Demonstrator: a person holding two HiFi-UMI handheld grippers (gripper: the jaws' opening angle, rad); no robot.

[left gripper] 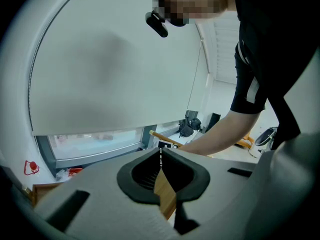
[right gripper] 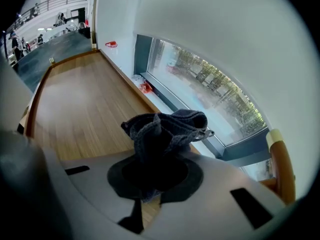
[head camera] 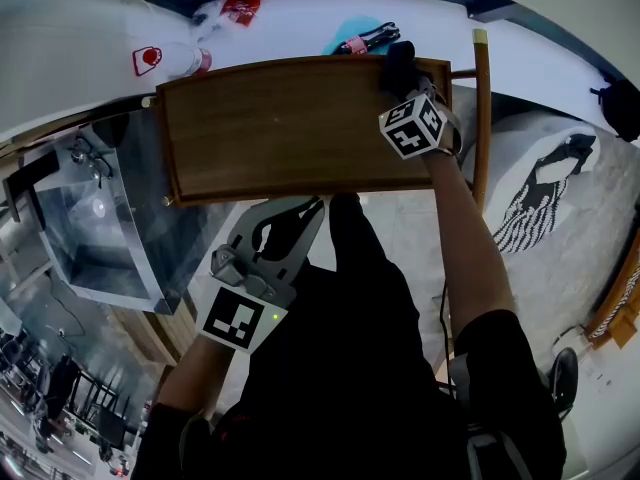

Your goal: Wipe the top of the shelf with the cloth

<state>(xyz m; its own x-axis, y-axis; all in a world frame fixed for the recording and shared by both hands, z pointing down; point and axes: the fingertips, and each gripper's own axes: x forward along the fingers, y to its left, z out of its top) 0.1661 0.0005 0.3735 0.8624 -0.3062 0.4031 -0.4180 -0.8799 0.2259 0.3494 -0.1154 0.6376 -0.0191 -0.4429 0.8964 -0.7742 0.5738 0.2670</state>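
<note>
Right gripper view: your right gripper clamps the dark cloth at the shelf top's corner, left gripper pinched together on nothing, most wiping seemingly ahead.

I'm in a big office-type bldg w/ an open atrium. A balcony railing and people show at upper left of the right gripper view, and a lower level w/ more of them at lower left of the head view. There's a wide window w/ trees outside, a white roller blind, a pale floor and a wooden shelf by the sill.
</note>
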